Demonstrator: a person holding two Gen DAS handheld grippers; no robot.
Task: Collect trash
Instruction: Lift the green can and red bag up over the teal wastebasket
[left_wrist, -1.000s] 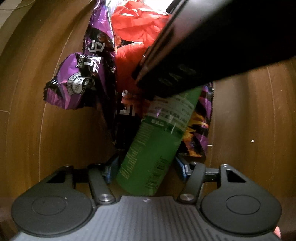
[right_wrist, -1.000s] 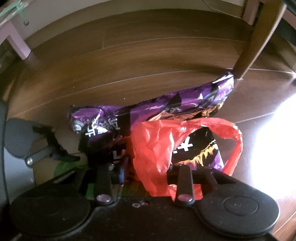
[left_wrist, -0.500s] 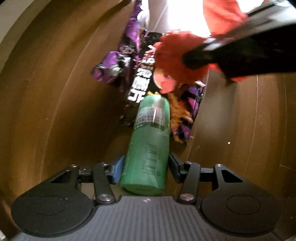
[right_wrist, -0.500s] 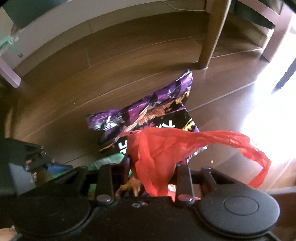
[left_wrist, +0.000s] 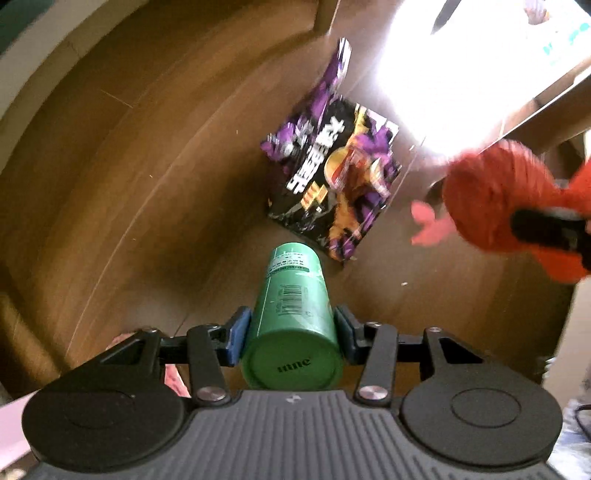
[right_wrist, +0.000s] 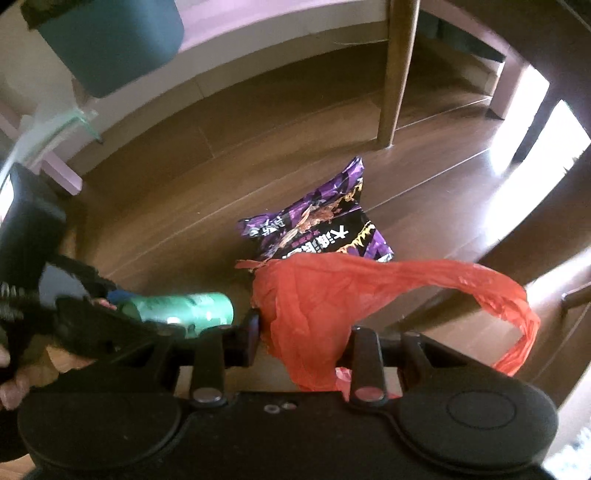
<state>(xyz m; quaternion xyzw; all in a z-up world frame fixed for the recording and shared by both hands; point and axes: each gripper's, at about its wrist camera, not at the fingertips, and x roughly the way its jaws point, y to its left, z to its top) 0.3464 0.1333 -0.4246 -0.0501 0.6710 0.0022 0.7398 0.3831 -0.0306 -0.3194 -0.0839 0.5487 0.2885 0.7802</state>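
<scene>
Both jaws grip: the left gripper (left_wrist: 291, 332), just closing, holds a green bottle (left_wrist: 293, 314); the right gripper (right_wrist: 303, 332) pinches a red plastic bag (right_wrist: 332, 295). Below, a purple snack packet (left_wrist: 332, 184) lies on the wooden floor (left_wrist: 129, 184). Only the right view shows a chair leg (right_wrist: 395, 74) and teal bin (right_wrist: 110, 40).

Bare brown wooden floor (right_wrist: 177, 206) lies open left of the crumpled purple snack wrapper (right_wrist: 317, 225); behind it a brown wooden furniture leg (right_wrist: 397, 70) blocks passage (dark teal bucket (right_wrist: 110, 40) upper left).
</scene>
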